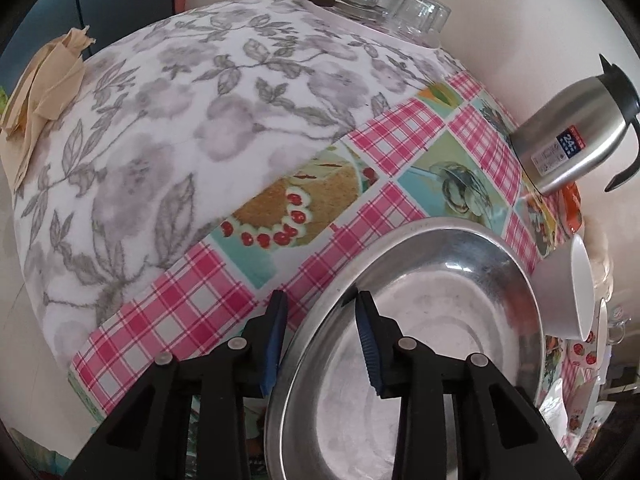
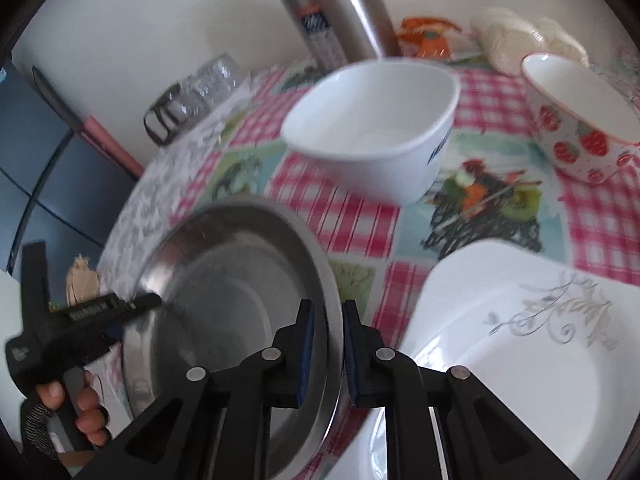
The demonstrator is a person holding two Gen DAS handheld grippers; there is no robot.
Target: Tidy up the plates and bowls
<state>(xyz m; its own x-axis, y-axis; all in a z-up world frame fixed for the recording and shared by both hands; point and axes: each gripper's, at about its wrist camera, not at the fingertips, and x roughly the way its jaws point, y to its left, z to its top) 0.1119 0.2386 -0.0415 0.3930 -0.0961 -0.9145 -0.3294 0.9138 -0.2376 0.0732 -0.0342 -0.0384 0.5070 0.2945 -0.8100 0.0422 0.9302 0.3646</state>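
right wrist: steel plate [image 2: 236, 312] rim between right gripper [image 2: 326, 350] fingers

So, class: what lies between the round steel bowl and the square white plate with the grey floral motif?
Right wrist view: only bare checked tablecloth separates steel bowl and white plate.

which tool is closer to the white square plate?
Right. The right tool straddles the steel bowl's rim right beside the white square plate; the left tool sits at the bowl's far rim.
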